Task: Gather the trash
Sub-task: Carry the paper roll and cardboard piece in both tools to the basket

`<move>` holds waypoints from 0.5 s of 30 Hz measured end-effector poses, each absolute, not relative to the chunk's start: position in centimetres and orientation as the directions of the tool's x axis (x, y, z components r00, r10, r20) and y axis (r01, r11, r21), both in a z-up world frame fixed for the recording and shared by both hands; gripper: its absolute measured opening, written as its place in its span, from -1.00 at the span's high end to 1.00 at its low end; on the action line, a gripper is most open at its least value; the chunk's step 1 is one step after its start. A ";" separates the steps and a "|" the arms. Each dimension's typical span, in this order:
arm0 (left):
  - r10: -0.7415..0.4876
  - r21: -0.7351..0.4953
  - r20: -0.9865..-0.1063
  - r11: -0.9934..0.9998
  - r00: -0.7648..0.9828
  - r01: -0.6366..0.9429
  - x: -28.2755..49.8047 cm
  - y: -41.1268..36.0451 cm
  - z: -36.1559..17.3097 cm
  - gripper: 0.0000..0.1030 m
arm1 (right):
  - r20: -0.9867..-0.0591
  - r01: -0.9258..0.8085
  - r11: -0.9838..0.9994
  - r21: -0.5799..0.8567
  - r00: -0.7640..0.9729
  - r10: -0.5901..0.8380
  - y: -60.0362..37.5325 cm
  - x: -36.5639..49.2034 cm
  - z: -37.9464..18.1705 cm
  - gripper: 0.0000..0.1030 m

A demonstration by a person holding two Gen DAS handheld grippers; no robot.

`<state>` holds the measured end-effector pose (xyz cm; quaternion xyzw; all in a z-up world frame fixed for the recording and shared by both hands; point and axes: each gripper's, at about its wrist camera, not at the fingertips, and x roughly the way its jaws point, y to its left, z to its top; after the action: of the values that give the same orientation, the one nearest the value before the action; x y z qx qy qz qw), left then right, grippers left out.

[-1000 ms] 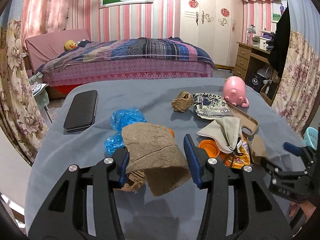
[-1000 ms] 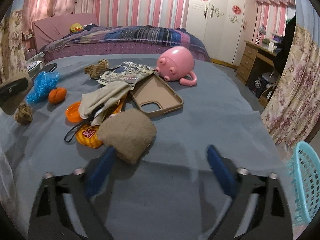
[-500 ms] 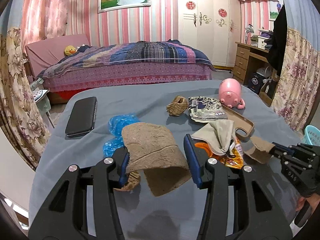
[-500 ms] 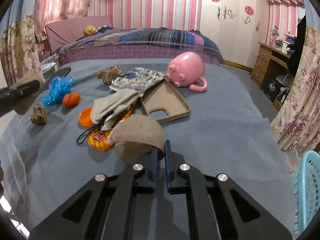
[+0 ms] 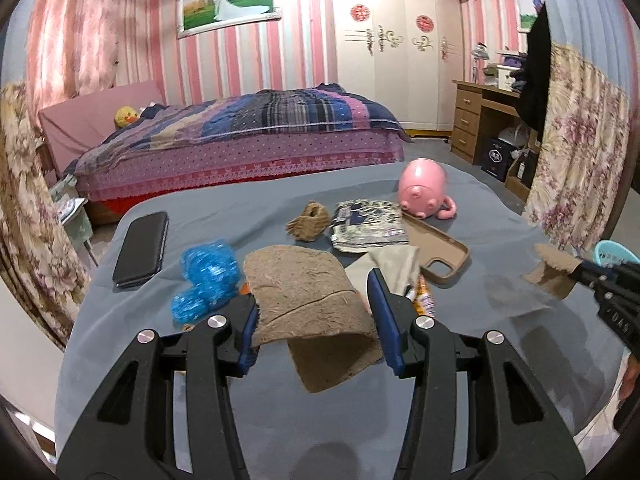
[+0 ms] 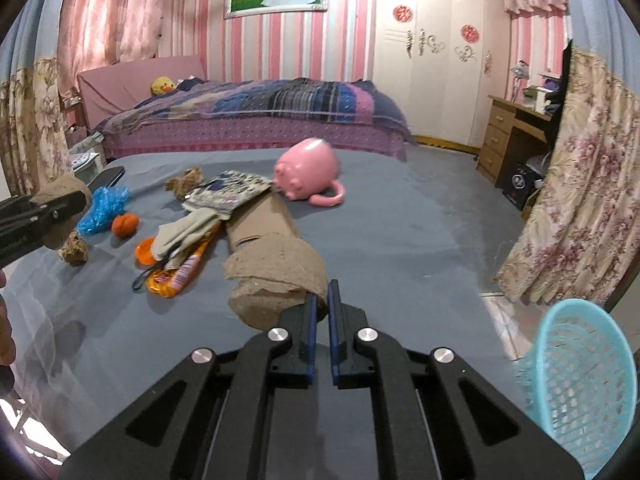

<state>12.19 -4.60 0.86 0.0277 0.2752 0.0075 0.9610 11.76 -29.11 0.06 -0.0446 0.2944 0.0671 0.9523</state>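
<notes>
Drooping torn brown fibrous sheet (image 6: 276, 276)

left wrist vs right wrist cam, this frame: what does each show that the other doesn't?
Left wrist only: the whole black phone lying flat, and the left tongs clamped across a wide brown paper sheet.

Right wrist only: the orange ball beside the blue plastic, a small brown wad, and most of the teal basket off the table edge.

Both: the right tongs pinching a brown paper scrap, the pink pig mug, the tan phone case, the printed packet, the grey cloth-covered table.
</notes>
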 end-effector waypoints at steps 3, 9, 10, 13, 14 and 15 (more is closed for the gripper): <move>0.007 0.053 -0.530 0.998 0.848 0.025 12.5 -6.2 1.1 0.09 | -0.552 -0.118 0.991 -0.056 0.831 0.068 -31.4 11.1 0.7 0.90; -0.061 0.044 -0.534 0.994 0.843 0.100 13.5 -10.4 1.4 0.09 | -0.517 -0.007 0.998 -0.060 0.856 -0.025 -37.1 9.6 2.0 0.90; -0.078 0.042 -0.533 0.992 0.842 0.118 13.7 -11.5 1.4 0.09 | -0.514 0.012 0.998 -0.058 0.857 -0.040 -37.9 9.4 2.1 0.90; -0.126 0.023 -0.534 0.986 0.836 0.164 14.3 -13.8 1.6 0.09 | -0.506 0.076 0.996 -0.055 0.857 -0.094 -41.4 8.5 2.6 0.90; -0.141 0.018 -0.534 0.984 0.834 0.178 14.5 -14.6 1.7 0.09 | -0.502 0.100 0.993 -0.057 0.857 -0.115 -42.5 8.1 2.6 0.90; -0.164 0.015 -0.532 0.979 0.831 0.202 14.7 -15.9 1.7 0.09 | -0.497 0.126 0.990 -0.061 0.856 -0.140 -43.8 7.6 2.7 0.90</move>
<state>14.66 -15.92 1.73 0.0353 0.2746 -0.0957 0.9561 7.63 -43.80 2.73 -0.0130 0.2592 -0.0690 0.9633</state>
